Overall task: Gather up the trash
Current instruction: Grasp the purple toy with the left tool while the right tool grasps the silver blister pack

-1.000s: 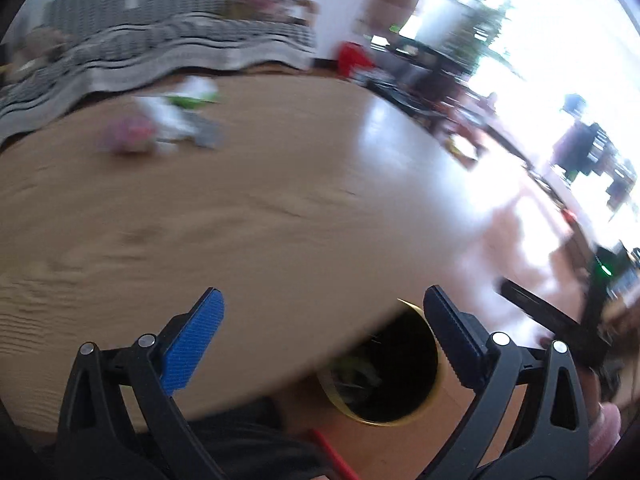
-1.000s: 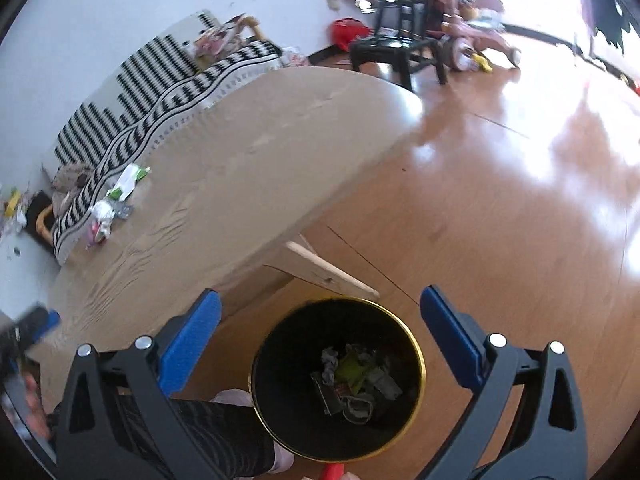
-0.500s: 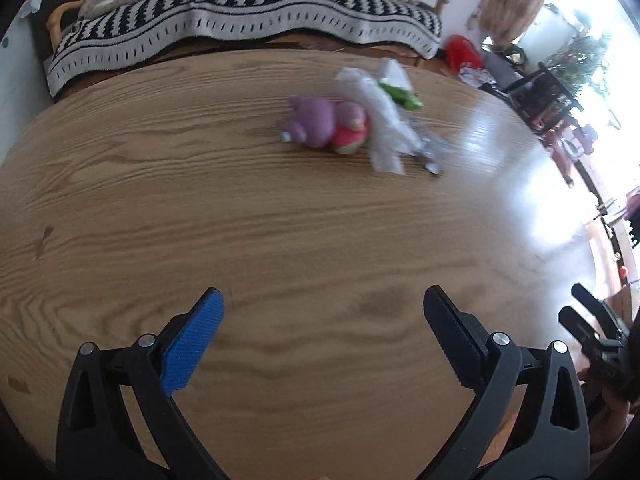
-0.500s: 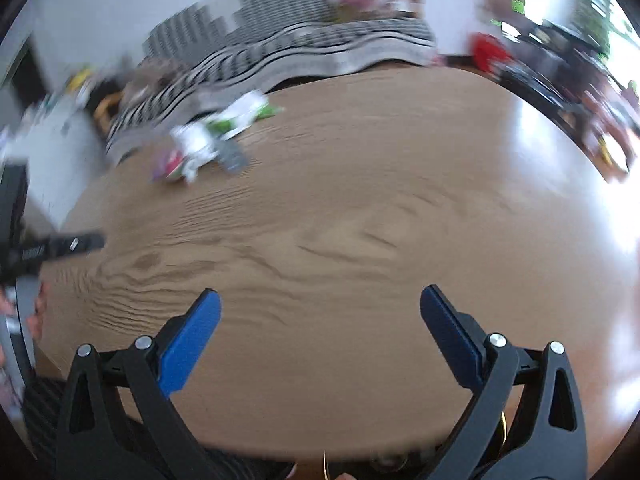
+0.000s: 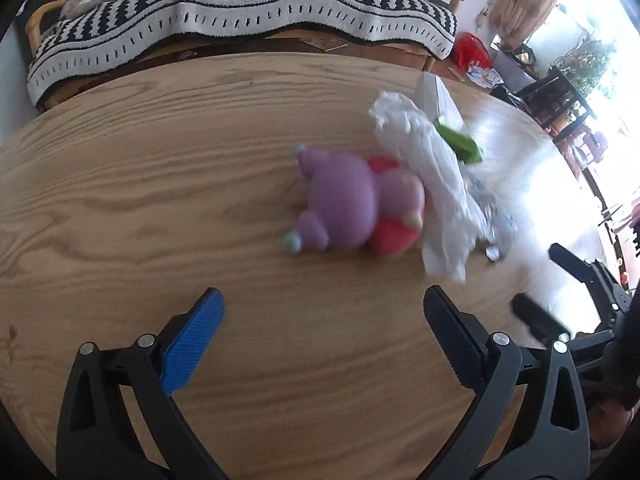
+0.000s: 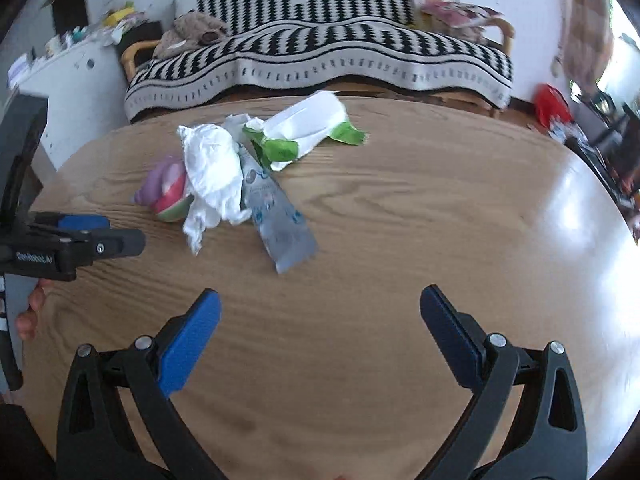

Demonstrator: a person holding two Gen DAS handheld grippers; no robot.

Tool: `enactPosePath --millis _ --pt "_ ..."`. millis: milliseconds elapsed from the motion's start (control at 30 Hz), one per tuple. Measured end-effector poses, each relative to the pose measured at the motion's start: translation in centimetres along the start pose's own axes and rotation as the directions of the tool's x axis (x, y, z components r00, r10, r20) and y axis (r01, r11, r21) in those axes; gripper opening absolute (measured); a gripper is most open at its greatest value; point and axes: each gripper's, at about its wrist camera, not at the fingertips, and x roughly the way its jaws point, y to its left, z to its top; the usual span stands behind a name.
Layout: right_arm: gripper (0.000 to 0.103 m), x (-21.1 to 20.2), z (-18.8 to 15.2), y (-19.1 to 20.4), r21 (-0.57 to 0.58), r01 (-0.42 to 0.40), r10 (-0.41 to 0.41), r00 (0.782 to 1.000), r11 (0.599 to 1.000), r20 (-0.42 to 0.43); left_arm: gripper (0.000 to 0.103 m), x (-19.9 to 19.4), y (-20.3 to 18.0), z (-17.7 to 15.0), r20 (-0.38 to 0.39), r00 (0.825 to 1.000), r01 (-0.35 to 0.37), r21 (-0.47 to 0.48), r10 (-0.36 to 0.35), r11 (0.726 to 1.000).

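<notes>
Both the left gripper (image 5: 322, 312) and the right gripper (image 6: 320, 312) are held wide and empty above the desk (image 6: 400, 220). The trash is piled beside the purple toy (image 5: 344, 204): a crumpled tissue (image 6: 212, 168), a silver wrapper (image 6: 276, 216) and a green-and-white packet (image 6: 304, 128). The tissue should be pinched alone, and the toy left where it is.

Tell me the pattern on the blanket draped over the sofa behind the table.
Black and white stripes, on the blanket; the right wrist view shows it best.
</notes>
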Motion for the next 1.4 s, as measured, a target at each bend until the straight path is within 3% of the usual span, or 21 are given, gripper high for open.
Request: enactPosePath --millis 433,533,867,933,967,1000,1033,1133,1400 --pt "0.096 5.2 4.3 1.1 -0.152 -0.062 0.051 0.996 0.986 -0.075 0.097 2.6 -1.8 2.8 0.086 0.995 -0.060 0.132 0.049 0.989" --pt "0.098 5.5 4.6 1.6 -0.180 -0.094 0.080 0.993 0.979 -0.084 0.098 3.1 -2.4 2.1 0.135 0.987 -0.120 0.208 0.093 0.971" --pt "0.098 5.5 4.7 1.8 -0.183 -0.098 0.084 0.993 0.978 -0.084 0.098 3.3 -2.3 2.4 0.135 0.987 -0.112 0.200 0.086 0.973" --pt "0.096 5.3 4.7 1.9 -0.188 -0.100 0.086 0.993 0.977 -0.077 0.097 3.3 -2.4 2.4 0.131 0.990 -0.091 0.233 0.061 0.968" --pt "0.081 4.9 4.6 2.0 -0.189 -0.107 0.097 0.993 0.976 -0.061 0.095 3.2 -2.4 2.3 0.131 0.990 -0.085 0.240 0.055 0.967" --pt "0.044 4.4 4.6 2.0 -0.173 -0.103 0.099 0.995 0.980 -0.035 0.070 2.9 -2.3 2.3 0.149 0.988 -0.082 0.246 0.046 0.966" --pt "0.033 4.3 4.4 2.1 -0.151 -0.104 0.100 0.994 0.983 -0.031 0.059 2.5 -2.3 2.1 0.174 0.983 -0.099 0.242 0.057 0.965" --pt "0.031 3.6 3.5 2.5 -0.131 -0.097 0.095 0.995 0.987 -0.026 0.051 1.7 -1.6 1.6 0.168 0.984 -0.096 0.253 0.054 0.963" --pt "0.030 -1.9 1.6 0.7 0.013 -0.076 0.075 0.996 0.997 0.044 0.049 -4.9 2.0 -0.9 0.172 0.982 -0.105 0.168 0.076 0.980"
